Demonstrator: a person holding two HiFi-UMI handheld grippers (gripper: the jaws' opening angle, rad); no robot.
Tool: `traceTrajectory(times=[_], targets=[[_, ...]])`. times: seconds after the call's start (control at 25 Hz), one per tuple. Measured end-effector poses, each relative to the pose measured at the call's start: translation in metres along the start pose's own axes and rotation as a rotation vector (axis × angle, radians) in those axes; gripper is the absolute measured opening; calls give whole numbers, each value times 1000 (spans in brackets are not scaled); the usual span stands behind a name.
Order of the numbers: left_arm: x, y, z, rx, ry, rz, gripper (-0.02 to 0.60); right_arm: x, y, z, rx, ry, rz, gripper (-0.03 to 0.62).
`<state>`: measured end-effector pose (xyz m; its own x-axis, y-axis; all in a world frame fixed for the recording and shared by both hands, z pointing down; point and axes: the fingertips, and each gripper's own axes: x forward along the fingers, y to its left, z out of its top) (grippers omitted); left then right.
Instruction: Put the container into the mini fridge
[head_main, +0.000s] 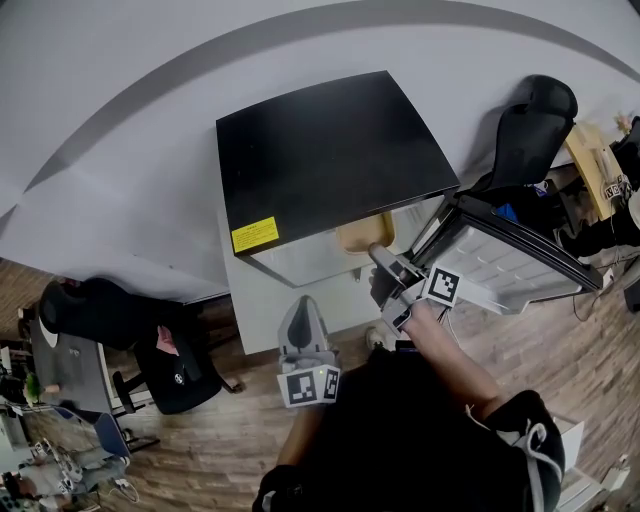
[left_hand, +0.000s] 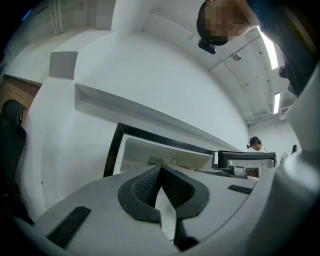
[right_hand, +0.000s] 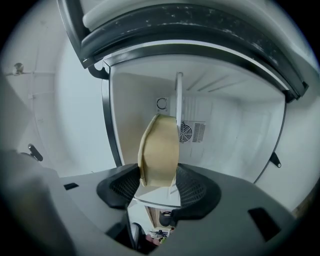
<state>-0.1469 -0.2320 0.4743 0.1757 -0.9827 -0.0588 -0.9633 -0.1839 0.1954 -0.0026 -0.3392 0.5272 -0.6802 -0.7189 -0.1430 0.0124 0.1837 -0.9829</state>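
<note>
Holding: the right gripper (right_hand: 159, 187) pinches a tan, smooth, round-edged plastic container (right_hand: 160, 150) between black dimpled pads.
Container's place: at the mouth of the boxy, black-topped, white-lined mini fridge (head_main: 330, 150) (door swung open).
Left gripper (left_hand: 160, 175): jaws pressed together, empty.
Hidden: the container's far end, under the fridge top in the head view.

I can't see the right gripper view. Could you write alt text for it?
The right gripper clamps a tan container in front of the open mini fridge. Behind it shows the fridge's white interior, with a round vent on the back wall.
</note>
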Motion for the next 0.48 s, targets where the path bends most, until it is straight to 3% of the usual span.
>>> traceTrajectory(times=[0.48], targets=[[9,6,1,-2,7,6,23,18,-4,13,5,-19,-2,241]])
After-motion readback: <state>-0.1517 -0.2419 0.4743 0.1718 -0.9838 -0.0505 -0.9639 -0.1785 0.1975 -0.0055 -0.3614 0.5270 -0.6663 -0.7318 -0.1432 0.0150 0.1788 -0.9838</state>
